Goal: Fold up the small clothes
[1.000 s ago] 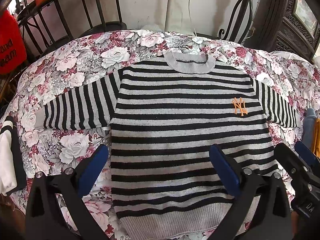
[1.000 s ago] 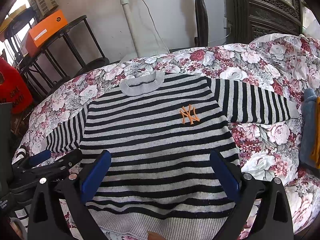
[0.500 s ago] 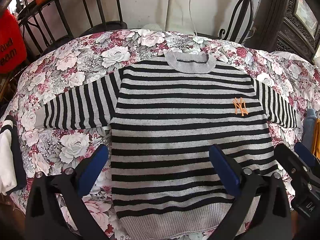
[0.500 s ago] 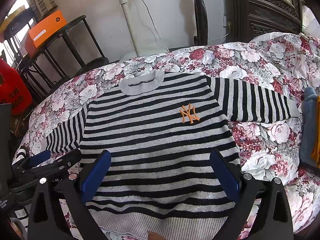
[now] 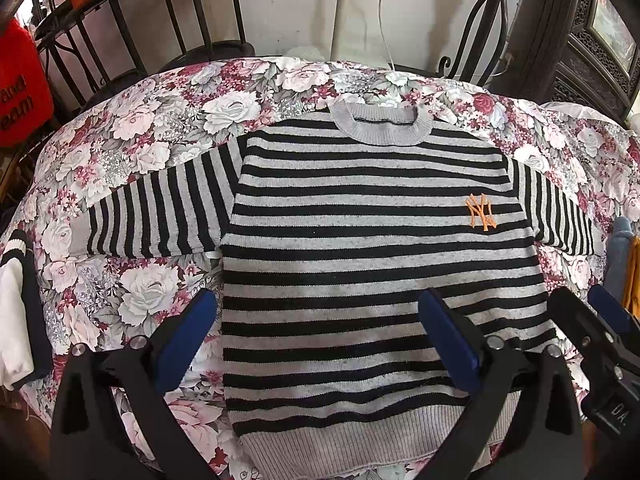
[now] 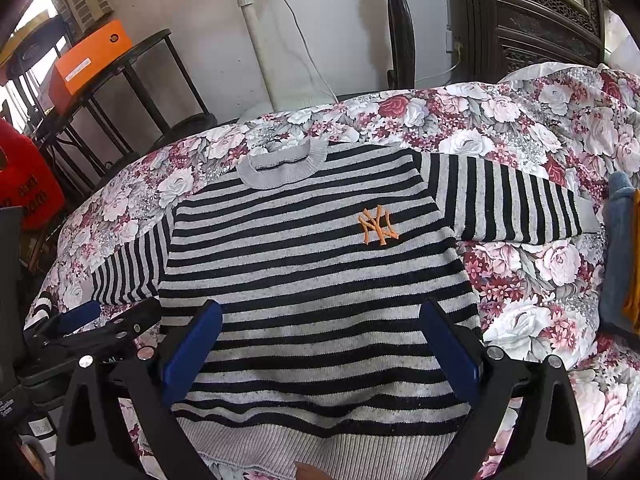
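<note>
Right, striped sweater (image 5: pixel 376 264) lies flat, face up on the floral-covered bench (image 5: pixel 144 152), collar far, hem nearest both tools. Left tool (image 5: pixel 316 340) & right tool (image 6: pixel 320 344) both released, gaping wide, hovering over the hem end. Sleeves spread sideways; left tool nearer left sleeve (image 5: pixel 156 204), right tool nearer right sleeve (image 6: pixel 508 200).

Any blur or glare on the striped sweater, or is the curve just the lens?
Left wrist view: striped sweater sharp, evenly lit, no glare; floral cover bows from fisheye. Right wrist view: orange logo crisp; corners vignette dark; soft shadows on the wall.
</note>
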A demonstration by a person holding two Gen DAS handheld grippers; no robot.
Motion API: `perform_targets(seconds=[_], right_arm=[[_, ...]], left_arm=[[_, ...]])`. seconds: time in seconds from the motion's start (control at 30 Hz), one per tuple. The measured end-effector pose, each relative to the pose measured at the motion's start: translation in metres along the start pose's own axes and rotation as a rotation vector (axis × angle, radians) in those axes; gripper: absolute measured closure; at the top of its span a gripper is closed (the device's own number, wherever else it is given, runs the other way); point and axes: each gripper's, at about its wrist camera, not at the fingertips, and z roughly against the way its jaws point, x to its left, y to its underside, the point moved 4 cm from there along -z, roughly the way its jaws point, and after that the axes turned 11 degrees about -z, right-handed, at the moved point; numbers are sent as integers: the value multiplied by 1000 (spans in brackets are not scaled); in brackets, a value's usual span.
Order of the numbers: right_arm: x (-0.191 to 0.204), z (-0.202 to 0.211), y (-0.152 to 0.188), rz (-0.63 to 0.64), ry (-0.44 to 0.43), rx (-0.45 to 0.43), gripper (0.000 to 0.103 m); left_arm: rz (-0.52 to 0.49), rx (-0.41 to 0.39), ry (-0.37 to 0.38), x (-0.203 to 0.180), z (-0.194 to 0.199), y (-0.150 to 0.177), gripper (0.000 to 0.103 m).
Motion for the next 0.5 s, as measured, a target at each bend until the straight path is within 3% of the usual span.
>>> perform_targets(seconds=[0.5], right_arm=[[-21, -12, 0, -10, 73, 19, 4]], left_arm=[[-8, 32, -10, -3, -8, 4, 5]])
